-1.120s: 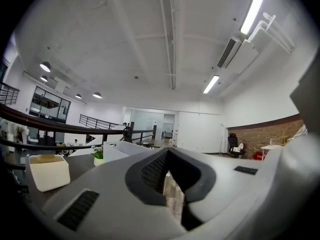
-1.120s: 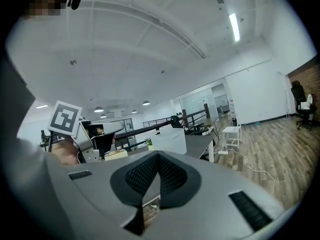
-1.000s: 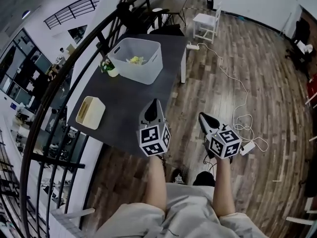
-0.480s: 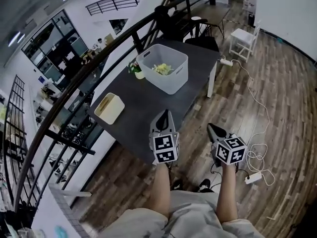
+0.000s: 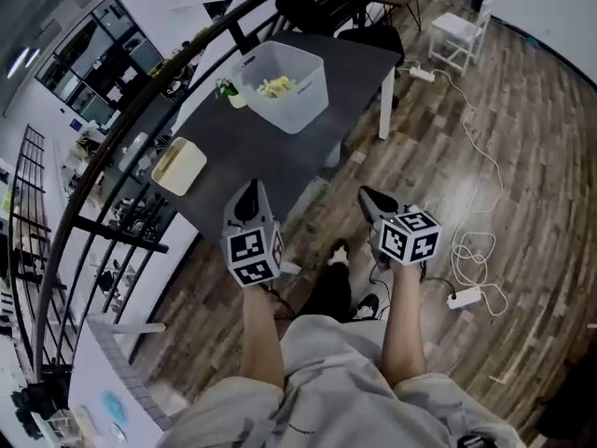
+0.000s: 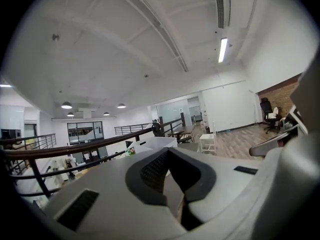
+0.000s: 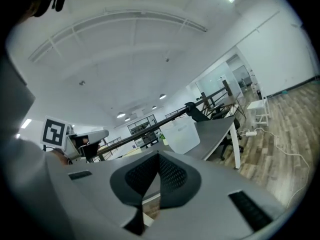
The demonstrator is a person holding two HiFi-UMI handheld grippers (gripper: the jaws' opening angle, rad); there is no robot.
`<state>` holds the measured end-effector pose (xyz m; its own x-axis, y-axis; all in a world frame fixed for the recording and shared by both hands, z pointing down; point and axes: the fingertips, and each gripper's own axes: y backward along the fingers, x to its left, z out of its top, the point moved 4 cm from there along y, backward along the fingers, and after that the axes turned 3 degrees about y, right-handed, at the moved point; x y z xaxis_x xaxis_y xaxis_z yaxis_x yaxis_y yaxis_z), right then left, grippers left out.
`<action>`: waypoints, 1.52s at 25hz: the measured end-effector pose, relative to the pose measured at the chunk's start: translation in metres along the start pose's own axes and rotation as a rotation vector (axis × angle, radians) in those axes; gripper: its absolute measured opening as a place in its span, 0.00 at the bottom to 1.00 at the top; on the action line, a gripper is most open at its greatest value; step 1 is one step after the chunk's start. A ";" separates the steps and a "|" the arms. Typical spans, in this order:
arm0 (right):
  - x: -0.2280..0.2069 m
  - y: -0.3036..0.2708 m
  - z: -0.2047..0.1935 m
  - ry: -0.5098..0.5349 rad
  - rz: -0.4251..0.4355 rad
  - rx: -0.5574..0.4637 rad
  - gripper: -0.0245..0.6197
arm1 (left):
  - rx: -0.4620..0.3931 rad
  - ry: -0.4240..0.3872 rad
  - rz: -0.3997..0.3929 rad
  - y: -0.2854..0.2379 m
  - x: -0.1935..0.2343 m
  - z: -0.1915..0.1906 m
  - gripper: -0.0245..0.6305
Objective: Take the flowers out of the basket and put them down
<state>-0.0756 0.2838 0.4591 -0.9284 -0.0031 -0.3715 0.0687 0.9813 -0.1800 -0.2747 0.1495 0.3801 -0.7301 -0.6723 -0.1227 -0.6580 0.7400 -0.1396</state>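
A white plastic basket (image 5: 297, 90) stands at the far end of a dark grey table (image 5: 252, 152), with pale yellow-green flowers (image 5: 273, 86) lying inside it. Both grippers hang well short of the basket, near the table's front edge and over the wooden floor. My left gripper (image 5: 248, 188) is shut with nothing in it, and so is my right gripper (image 5: 364, 194). In the left gripper view the basket (image 6: 152, 143) shows far beyond the closed left gripper (image 6: 167, 151). The right gripper view has the basket (image 7: 181, 134) on the table past the closed right gripper (image 7: 159, 156).
A cream box (image 5: 179, 164) lies on the table's left side and a small green potted plant (image 5: 229, 91) stands beside the basket. A black railing (image 5: 112, 157) runs along the table's left. A white chair (image 5: 462, 31), a power strip (image 5: 464, 297) and cables are on the floor.
The head view has swung, so the table and basket now sit higher and further left. Both grippers remain shut and empty, still side by side in front of the person.
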 end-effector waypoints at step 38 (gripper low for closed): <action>-0.108 -0.215 0.037 0.010 0.214 0.170 0.07 | 0.102 0.243 0.182 -0.189 0.093 -0.035 0.07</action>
<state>0.0238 0.0660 0.5045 -0.8896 0.2039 -0.4088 0.3237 0.9128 -0.2490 -0.2247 -0.0526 0.4296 -0.8649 -0.4952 0.0820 -0.4995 0.8334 -0.2364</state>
